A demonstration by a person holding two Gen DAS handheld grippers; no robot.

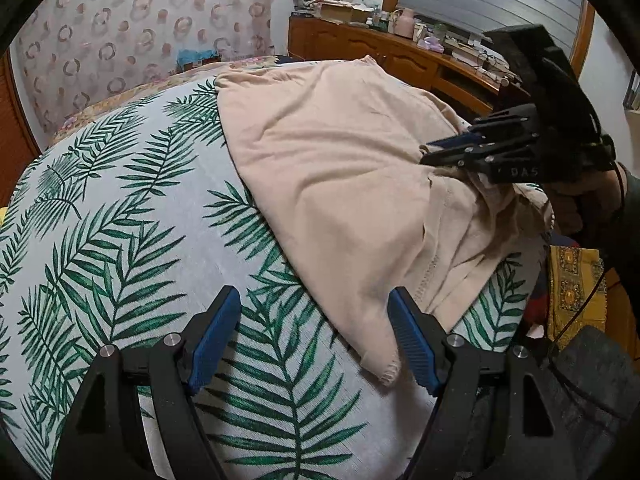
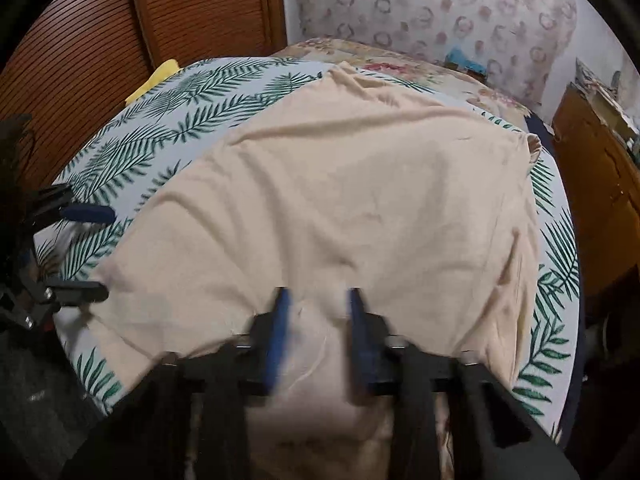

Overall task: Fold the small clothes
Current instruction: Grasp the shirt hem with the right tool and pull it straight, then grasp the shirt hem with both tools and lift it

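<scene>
- Black right gripper (image 1: 430, 152) bears raised letters "DAS"; the rest is hidden.
- Its fingers are narrow, pinching a bunched edge of the beige garment (image 1: 328, 184).
- The garment lies spread on a palm-leaf sheet (image 1: 120, 240).
- Left gripper (image 1: 316, 340) hovers wide apart, empty, at the garment's near corner.
- A cluttered wooden dresser (image 1: 360, 46) stands behind.

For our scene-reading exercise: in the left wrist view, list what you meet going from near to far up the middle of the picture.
left gripper → leaf-print cover → beige garment → wooden cabinet
</scene>
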